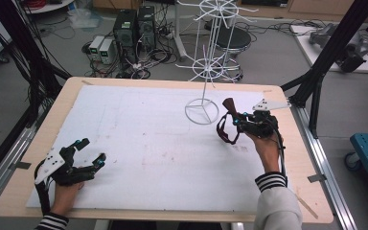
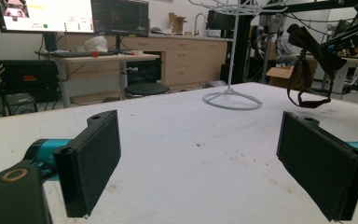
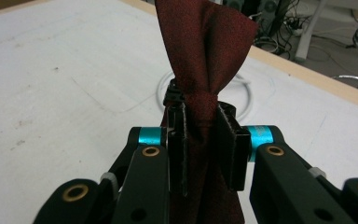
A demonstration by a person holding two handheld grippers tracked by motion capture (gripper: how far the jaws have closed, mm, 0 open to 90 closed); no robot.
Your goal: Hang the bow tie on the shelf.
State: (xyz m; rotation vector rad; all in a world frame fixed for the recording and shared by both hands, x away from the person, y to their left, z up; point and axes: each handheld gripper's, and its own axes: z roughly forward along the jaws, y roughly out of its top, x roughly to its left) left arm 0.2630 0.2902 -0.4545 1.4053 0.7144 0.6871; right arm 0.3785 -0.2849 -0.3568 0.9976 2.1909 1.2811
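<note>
Now right claw [image 3: 200,140] clamps a maroon bow tie [image 3: 205,60]; left claw [image 1: 90,151] gapes wide.

A wooden table [image 1: 19,177] bears a white sheet [image 1: 139,143] and wire stand [image 1: 201,114].

Layout on the table [image 1: 124,120]. The left gripper [image 1: 90,152] rests at the near left of the table, jaws spread wide. Far ahead of it and to its right stands the wire rack [image 1: 206,72], its ring base [image 1: 201,111] on the table. Just right of that base, the right gripper [image 1: 234,120] holds a bow tie [image 1: 227,122] clamped between its jaws, above the table.
</note>
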